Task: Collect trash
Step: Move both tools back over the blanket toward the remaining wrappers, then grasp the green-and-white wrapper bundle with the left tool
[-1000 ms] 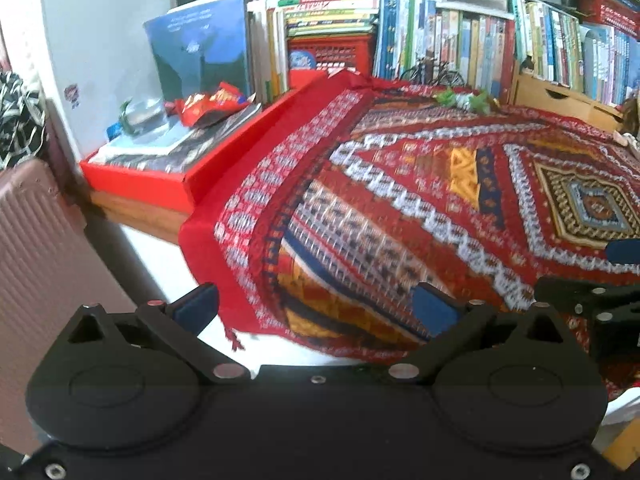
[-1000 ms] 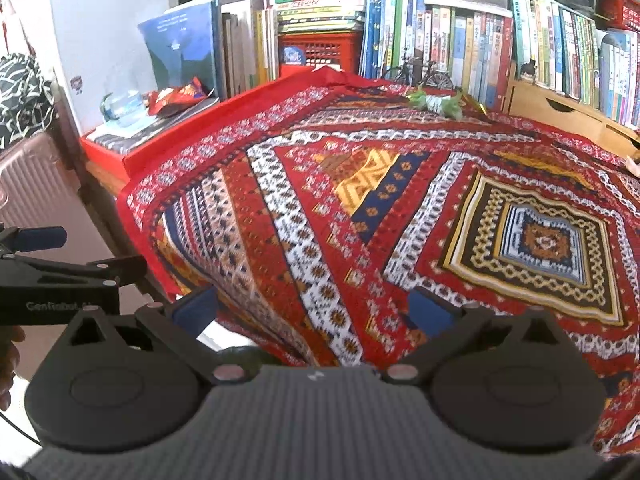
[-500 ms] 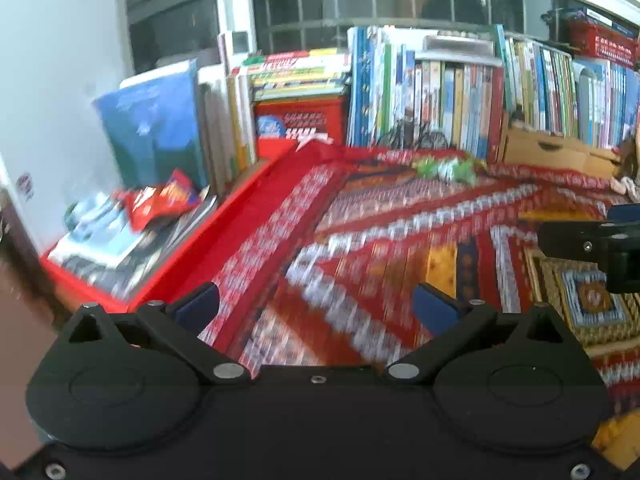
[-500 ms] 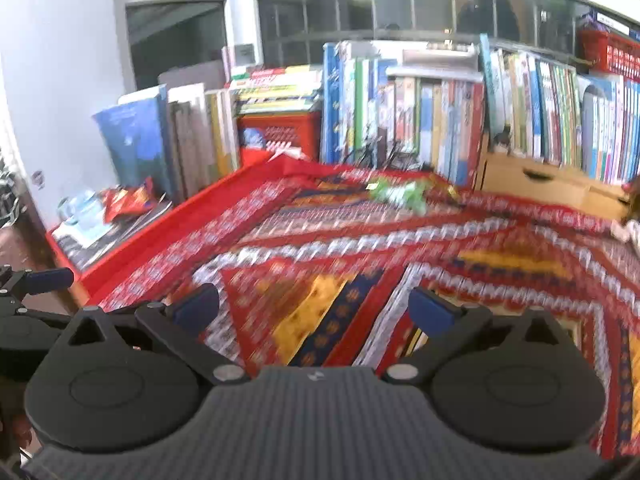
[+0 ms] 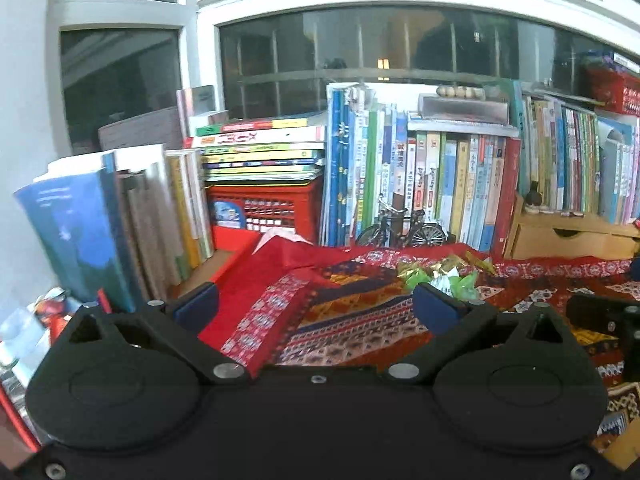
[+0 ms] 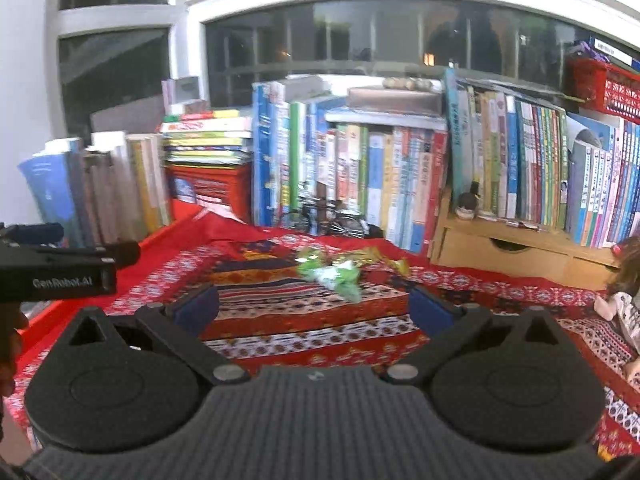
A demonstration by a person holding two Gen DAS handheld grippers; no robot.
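A heap of crumpled green and gold wrappers lies at the far side of the red patterned cloth, in front of the books; in the left wrist view the wrappers sit just above my right blue pad. My right gripper is open and holds nothing, a short way short of the wrappers. My left gripper is open too, over the cloth. At the far left edge a red snack wrapper shows blurred on a stack of magazines. The left gripper's body appears in the right wrist view.
Upright books line the back below a dark window. A model bicycle and a red crate stand behind the cloth. Wooden drawers sit at the right, a doll at the right edge.
Both grippers have risen and tilted up from the bed's near edge toward the books. The green wrappers now sit closer and lower in view. Both stay open.
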